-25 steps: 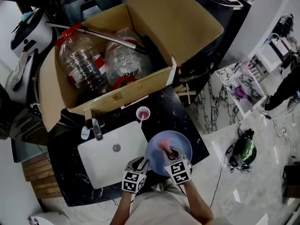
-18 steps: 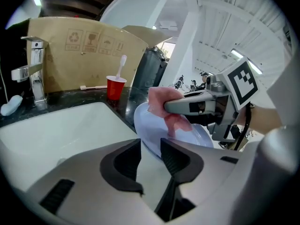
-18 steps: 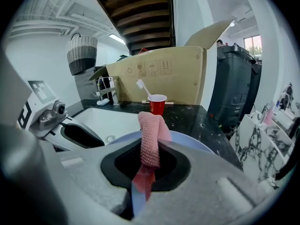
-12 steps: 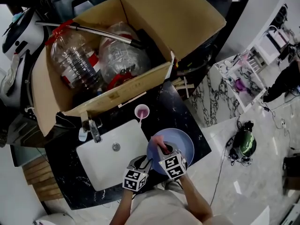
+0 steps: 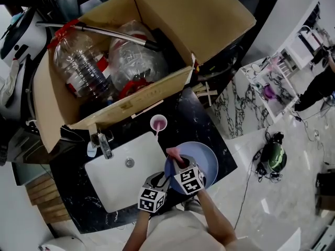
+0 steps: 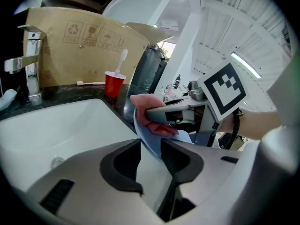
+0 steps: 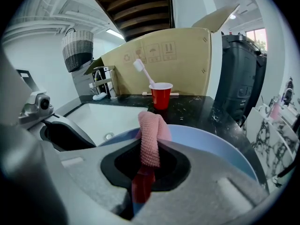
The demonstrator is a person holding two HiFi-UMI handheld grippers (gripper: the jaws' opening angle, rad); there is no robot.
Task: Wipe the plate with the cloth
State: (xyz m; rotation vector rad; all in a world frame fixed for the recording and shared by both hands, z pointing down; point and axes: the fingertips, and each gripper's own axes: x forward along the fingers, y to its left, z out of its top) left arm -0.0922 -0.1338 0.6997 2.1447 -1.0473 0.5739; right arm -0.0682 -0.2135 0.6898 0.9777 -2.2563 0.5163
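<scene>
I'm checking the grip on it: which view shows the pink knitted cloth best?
The right gripper view: the pink knitted cloth is close-up, pinched in the right gripper's jaws over the pale blue round plate. The left gripper view shows it side-on; the head view, only a tip.

**Counter layout, head view.**
The round pale-blue plate [image 5: 205, 163] lies on the black marble counter [image 5: 199, 124], just right of the white sink [image 5: 120, 184]. A pink knitted cloth [image 5: 172, 152] sits at its far left rim. The red plastic cup [image 5: 158, 124] stands behind, before the open cardboard box [image 5: 141, 101].

Head view looks steeply down; both gripper views closely share the plate [image 5: 207, 160].
</scene>
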